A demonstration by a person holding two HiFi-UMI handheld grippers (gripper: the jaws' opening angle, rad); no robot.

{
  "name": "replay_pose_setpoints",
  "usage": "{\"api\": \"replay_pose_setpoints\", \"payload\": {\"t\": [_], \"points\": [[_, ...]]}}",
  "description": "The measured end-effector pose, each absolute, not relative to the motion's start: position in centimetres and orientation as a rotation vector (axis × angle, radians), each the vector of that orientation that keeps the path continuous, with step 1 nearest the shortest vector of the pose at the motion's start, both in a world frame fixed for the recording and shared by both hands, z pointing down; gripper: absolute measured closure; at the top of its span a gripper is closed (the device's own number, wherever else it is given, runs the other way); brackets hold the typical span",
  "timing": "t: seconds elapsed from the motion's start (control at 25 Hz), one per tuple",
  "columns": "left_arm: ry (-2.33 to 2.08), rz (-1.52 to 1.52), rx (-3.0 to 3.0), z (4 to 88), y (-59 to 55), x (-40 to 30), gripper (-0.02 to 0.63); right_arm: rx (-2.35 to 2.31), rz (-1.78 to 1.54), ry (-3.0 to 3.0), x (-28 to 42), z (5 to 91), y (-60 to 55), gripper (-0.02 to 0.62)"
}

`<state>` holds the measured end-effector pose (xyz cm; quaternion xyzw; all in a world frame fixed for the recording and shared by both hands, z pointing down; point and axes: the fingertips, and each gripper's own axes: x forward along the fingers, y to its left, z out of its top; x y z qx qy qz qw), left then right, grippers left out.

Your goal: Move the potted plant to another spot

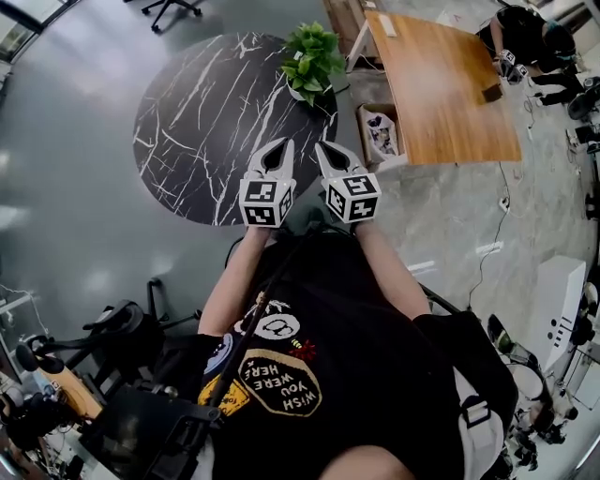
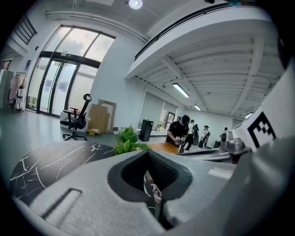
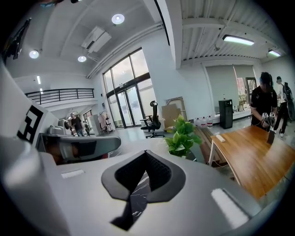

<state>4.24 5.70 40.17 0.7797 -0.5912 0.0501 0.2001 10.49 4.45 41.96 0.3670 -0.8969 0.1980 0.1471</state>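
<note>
The potted plant (image 1: 312,58), leafy green in a white pot, stands at the far right edge of a round black marble table (image 1: 202,122). Both grippers hover side by side over the table's near edge, well short of the plant. My left gripper (image 1: 278,143) is shut, nothing between its jaws. My right gripper (image 1: 322,147) is shut and empty too. In the left gripper view the plant (image 2: 128,140) shows just left of the jaw tips, and in the right gripper view the plant (image 3: 181,135) stands ahead to the right.
A wooden table (image 1: 441,89) stands right of the marble one, with an open cardboard box (image 1: 379,132) on the floor between them. A person (image 1: 527,36) works at the wooden table's far end. An office chair (image 1: 172,7) stands beyond.
</note>
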Motion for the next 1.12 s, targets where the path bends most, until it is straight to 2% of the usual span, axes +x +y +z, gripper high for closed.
{"api": "replay_pose_setpoints", "payload": {"t": [0.44,0.92,0.96,1.0,1.12], "points": [[-1.592,0.21,2.185,43.7,3.1,2.2,0.603,1.066,0.583,-2.535,8.0,45.0,3.2,0.594],[-1.598,0.322,2.105,51.5,-3.9,2.3,0.603,1.048,0.578,-2.532,7.7,53.7,-5.4,0.592],[-1.606,0.325,2.102,52.0,-4.3,2.1,0.602,1.045,0.562,-2.532,7.7,55.0,-6.3,0.578],[-1.616,0.324,2.101,52.3,-4.7,1.8,0.603,1.041,0.551,-2.532,7.5,56.3,-7.2,0.503],[-1.642,0.317,2.098,53.2,-5.9,0.4,0.602,1.069,0.515,-2.507,6.9,60.2,-10.1,0.363]]}}
